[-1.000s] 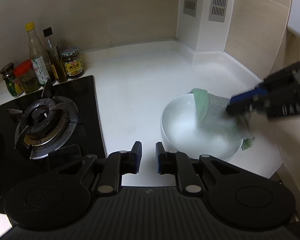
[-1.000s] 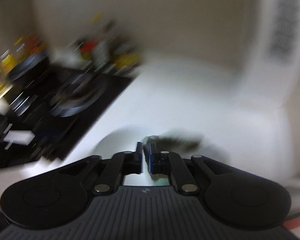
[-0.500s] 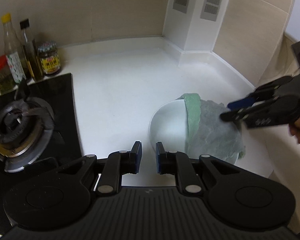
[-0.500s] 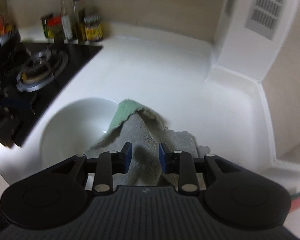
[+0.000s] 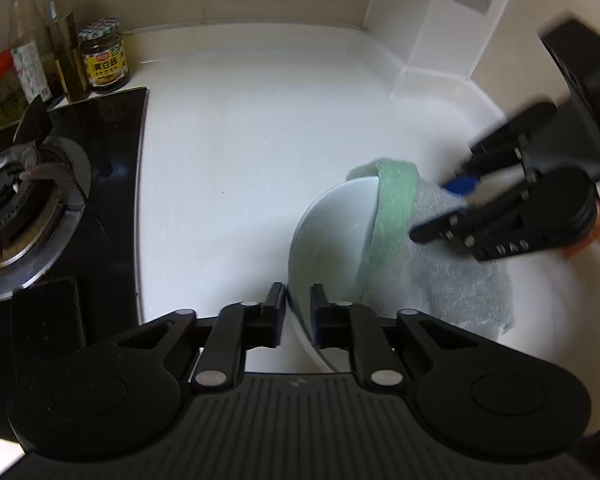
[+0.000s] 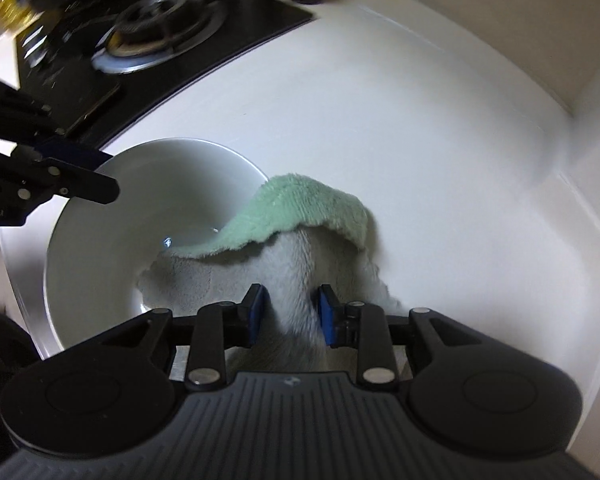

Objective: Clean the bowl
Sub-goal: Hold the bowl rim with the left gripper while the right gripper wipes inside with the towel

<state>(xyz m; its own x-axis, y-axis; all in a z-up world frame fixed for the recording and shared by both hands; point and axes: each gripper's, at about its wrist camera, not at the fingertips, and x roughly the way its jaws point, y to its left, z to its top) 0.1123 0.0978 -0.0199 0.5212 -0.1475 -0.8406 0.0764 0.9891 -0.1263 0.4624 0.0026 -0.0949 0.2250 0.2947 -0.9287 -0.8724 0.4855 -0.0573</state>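
Bowl (image 5: 332, 236) rim between left tongs (image 5: 298, 308) — parted.

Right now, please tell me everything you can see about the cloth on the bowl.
The cloth looks like soft terry: grey pile with a mint-green edge band folded over. It drapes across the rim of the white bowl, part hanging inside, part spilling onto the white counter. The right gripper straddles a raised grey fold, jaws open. The left gripper straddles the bowl's rim, away from the cloth.

White bowl (image 6: 112, 216) upright on counter; grey-green cloth (image 6: 300, 212) draped over rim, partly inside.
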